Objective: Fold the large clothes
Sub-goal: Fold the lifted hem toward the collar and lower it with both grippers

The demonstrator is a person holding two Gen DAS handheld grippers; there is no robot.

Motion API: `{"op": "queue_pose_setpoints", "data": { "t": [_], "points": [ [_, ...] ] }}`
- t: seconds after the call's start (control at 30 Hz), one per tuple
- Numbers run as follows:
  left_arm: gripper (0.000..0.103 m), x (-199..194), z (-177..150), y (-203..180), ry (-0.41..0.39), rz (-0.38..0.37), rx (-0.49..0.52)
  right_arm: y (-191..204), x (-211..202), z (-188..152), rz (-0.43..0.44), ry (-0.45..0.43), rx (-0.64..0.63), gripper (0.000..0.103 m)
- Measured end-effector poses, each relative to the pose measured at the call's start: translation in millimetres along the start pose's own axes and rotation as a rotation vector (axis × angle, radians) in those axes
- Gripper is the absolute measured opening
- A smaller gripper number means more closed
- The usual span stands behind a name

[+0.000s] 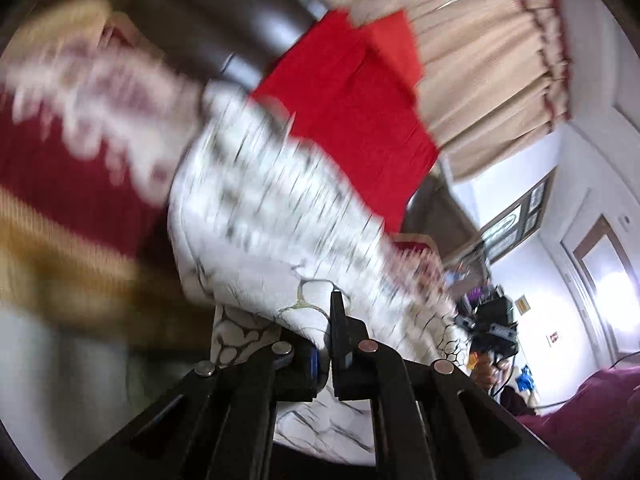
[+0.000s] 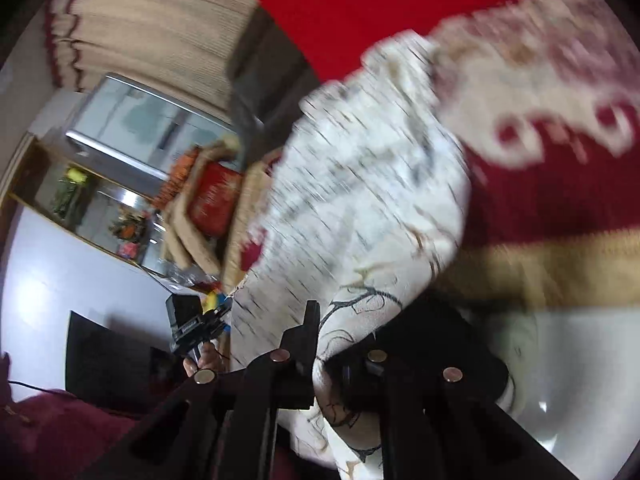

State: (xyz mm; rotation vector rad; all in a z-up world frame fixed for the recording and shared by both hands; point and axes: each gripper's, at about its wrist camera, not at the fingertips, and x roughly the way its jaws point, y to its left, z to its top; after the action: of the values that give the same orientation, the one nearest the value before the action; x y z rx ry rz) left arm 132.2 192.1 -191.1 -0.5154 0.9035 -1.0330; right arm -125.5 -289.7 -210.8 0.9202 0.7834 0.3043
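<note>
1. Both tongs are clamped on the same white patterned garment (image 1: 280, 208): left gripper (image 1: 326, 344) has its jaws nearly together with a fabric edge pinched between them; right gripper (image 2: 340, 344) also has cloth bunched in its jaws, and the far finger is partly buried in it.
2. Garment is airborne, stretched between the two grippers and running away from each camera toward 12 o'clock. Heavy motion blur, so I judge we're mid-swing.
3. From the left wrist I see the other gripper (image 1: 494, 330) at 4 o'clock; from the right wrist its counterpart (image 2: 196, 320) sits at 8 o'clock. Well apart, cloth spanning between.
4. My call for the step: hold both pinches firm, keep the span taut and level, lay the far edge down first, then bring the held edge over. Slack in the middle would likely wrinkle the fold.
5. Risk: the left pinch looks shallow, near the edge; a hard flick could pull it free.
6. Surface below: dark red blanket (image 2: 560, 184) with cream floral print and a gold band (image 2: 560, 268).
7. Room: bright red cloth (image 1: 352, 112) at 12 o'clock, beige curtain (image 1: 488, 68) at 1–2 o'clock, white walls, mirror (image 2: 96, 200) at 9 o'clock in the right view.
</note>
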Motion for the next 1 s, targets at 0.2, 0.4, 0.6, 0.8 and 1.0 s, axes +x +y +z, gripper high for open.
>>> {"op": "queue_pose_setpoints", "data": {
  "t": [0.2,0.4,0.6,0.8,1.0],
  "points": [
    [0.005,13.2,63.6,-26.0,-0.008,0.030,0.081,29.1,6.4,74.2,0.058,-0.112,-0.054,0.009],
    [0.005,76.7,149.8,-5.1,0.018,0.104,0.065,11.5,25.8,162.2,0.031,-0.229,0.005,0.008],
    [0.006,173.0,241.9,74.7,0.088,0.277,-0.071,-71.8,63.7,265.8,-0.054,-0.347,0.240,0.008],
    [0.010,273.6,248.8,177.7,0.265,0.416,-0.317,-188.6,128.4,301.4,-0.126,-0.330,0.568,0.016],
    [0.019,239.0,245.2,185.6,0.148,0.213,-0.420,-190.1,104.4,297.0,-0.100,-0.450,0.520,0.084]
  ]
}}
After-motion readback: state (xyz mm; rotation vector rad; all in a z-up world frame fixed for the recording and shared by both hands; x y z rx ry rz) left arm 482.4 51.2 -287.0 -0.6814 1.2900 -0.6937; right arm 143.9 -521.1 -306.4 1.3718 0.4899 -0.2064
